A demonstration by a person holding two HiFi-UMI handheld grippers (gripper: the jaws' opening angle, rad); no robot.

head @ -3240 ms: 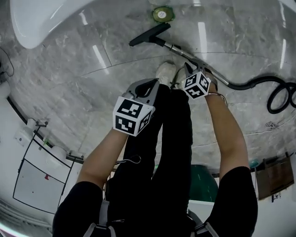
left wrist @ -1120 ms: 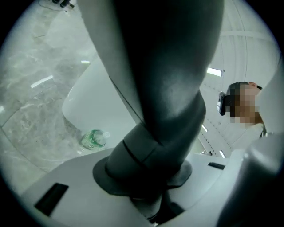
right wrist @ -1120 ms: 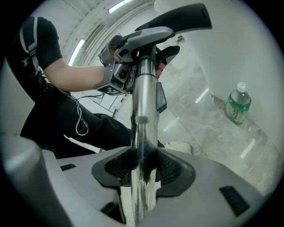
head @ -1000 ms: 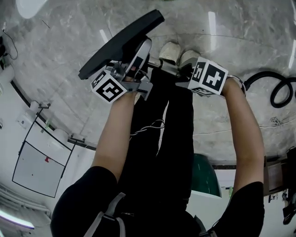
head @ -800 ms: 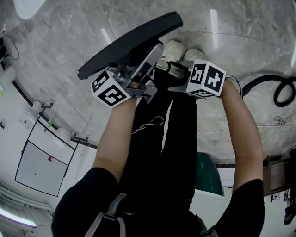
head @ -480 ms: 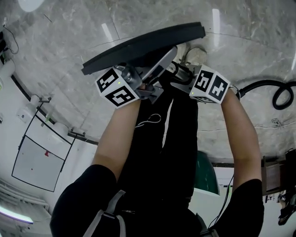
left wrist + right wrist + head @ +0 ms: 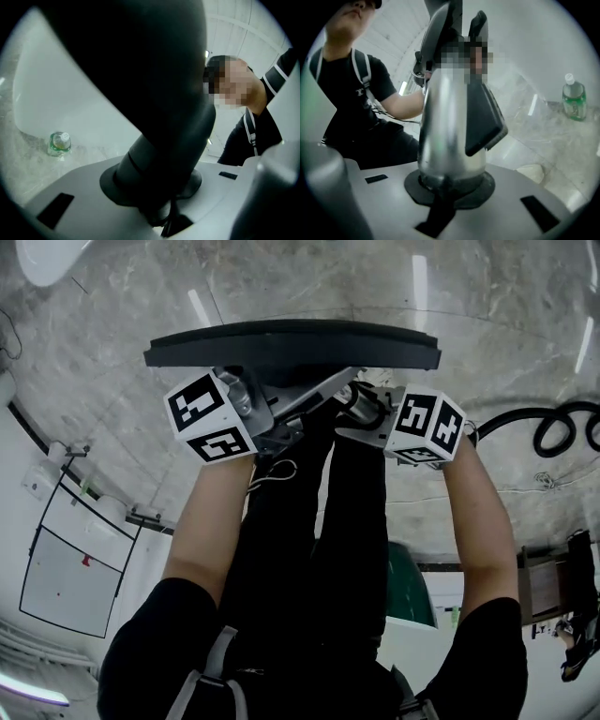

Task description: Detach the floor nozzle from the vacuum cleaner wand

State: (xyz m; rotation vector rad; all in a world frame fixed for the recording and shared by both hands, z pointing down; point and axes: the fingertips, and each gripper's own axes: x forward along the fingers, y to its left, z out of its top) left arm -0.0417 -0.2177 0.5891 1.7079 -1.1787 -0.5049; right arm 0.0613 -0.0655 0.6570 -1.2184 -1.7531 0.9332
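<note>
A: Where is the floor nozzle (image 7: 291,341)?
B: Its black bar lies crosswise beyond both grippers. The left gripper (image 7: 300,395) has just been closing, and its fingers (image 7: 70,187) are clamped on the nozzle's dark neck.
A: And the right gripper (image 7: 361,409)?
B: Its fingers (image 7: 511,197), also just closing, grip the silver wand (image 7: 450,126) next to that neck.
A: Around them?
B: A green bottle (image 7: 59,143) stands on the marble floor (image 7: 112,296), and the black hose (image 7: 553,423) coils at the right.

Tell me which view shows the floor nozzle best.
Head view: the whole nozzle shows, end to end. The left gripper view shows only its dark neck, close up; the right gripper view mostly the wand.
</note>
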